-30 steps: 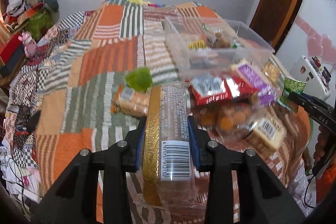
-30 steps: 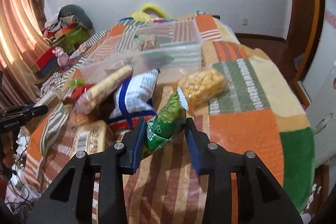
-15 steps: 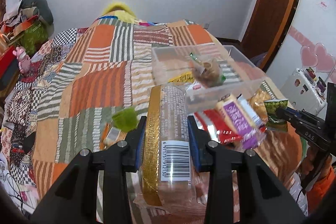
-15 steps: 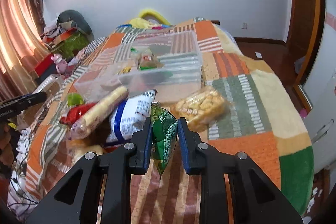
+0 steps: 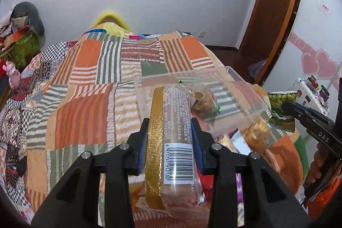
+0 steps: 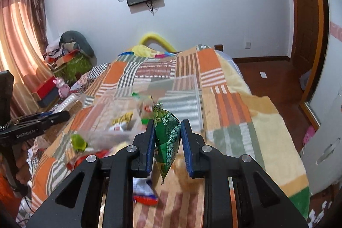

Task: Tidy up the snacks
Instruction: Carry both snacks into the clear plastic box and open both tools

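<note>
A long clear packet (image 5: 175, 134) is gripped by the left claw (image 5: 170, 138), a green bag (image 6: 167, 140) by the right claw (image 6: 167, 142); both are held above the bed (image 5: 85, 112), before the clear bin's (image 5: 245, 87) near rim. The quilt's left side is left free.

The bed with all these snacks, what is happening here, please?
A person is sorting snacks on the patchwork blanket with a claw in each hand. The left claw is shut on a long clear packet of biscuits, and the right claw is shut on a green snack bag. Both are held up near the clear plastic bin.
</note>
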A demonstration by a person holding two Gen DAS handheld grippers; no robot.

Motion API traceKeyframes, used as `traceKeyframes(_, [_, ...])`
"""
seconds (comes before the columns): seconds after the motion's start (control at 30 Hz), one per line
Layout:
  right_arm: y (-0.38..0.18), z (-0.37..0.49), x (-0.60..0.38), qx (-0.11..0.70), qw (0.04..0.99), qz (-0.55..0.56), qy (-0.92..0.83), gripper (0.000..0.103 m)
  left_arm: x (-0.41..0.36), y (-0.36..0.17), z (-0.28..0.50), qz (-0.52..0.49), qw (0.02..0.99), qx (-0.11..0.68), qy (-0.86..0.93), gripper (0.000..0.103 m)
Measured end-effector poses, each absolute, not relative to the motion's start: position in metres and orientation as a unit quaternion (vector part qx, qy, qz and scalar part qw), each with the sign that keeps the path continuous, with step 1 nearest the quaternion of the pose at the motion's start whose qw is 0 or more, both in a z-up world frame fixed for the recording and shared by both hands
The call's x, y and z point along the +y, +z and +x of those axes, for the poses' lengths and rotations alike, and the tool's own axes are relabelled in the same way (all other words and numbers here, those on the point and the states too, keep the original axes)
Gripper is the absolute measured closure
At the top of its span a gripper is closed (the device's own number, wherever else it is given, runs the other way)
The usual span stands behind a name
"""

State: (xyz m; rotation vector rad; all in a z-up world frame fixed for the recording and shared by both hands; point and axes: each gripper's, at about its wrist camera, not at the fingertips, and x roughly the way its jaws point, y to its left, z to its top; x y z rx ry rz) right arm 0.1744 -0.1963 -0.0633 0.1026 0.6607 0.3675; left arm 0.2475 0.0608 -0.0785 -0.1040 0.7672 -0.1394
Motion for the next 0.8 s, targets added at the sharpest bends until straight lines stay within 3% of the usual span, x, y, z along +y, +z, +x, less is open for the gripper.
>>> traceKeyframes(0.8, [-0.086,0.230,-0.163,0.357,0.916,0.014,0.182,0.081,0.032,-0.125,0.340,-0.021,0.907,0.415,-0.069,0.067])
